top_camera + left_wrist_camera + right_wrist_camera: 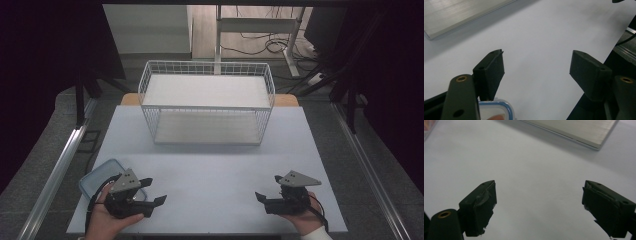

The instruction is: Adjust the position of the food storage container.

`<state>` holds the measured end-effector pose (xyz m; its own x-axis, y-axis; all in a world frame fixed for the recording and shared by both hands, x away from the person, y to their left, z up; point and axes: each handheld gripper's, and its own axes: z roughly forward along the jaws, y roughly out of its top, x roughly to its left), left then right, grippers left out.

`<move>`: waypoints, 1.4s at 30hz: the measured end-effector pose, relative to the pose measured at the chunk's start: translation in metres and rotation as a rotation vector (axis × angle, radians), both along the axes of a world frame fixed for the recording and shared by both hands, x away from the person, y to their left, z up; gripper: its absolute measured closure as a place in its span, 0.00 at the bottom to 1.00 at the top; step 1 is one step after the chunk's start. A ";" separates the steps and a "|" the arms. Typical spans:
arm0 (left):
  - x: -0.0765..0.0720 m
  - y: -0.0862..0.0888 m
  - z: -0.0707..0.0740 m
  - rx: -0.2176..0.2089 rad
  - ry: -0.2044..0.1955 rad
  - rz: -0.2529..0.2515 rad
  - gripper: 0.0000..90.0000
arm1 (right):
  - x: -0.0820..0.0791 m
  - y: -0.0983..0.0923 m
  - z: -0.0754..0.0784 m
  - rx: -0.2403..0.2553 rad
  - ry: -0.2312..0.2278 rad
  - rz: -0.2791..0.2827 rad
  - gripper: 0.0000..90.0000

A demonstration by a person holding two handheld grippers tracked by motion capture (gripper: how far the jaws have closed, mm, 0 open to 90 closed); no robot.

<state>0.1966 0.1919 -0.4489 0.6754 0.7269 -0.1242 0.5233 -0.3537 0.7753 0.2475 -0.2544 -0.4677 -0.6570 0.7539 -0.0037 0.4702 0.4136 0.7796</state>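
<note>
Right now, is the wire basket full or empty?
Empty. The wire basket stands upright on the table, and its two pale shelves are bare in the high view.

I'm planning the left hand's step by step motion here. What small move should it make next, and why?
Probably swing the left gripper back toward the blue-rimmed container beside it. Its jaws stand open with nothing between them, over bare table, and the container lies at the table's near left corner, partly under that gripper.
</note>
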 end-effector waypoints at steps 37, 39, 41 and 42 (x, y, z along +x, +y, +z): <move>-0.030 0.108 0.026 0.033 -0.007 0.151 0.61 | -0.001 -0.002 -0.005 -0.013 0.072 -0.042 0.19; -0.037 0.116 0.021 0.046 0.017 0.155 0.78 | -0.002 -0.001 -0.006 -0.015 0.077 -0.041 0.20; -0.040 0.118 0.020 0.053 0.025 0.153 0.86 | -0.001 -0.001 -0.006 -0.016 0.079 -0.039 0.20; -0.044 0.122 0.016 0.066 0.042 0.145 0.89 | -0.001 -0.001 -0.006 -0.018 0.081 -0.039 0.20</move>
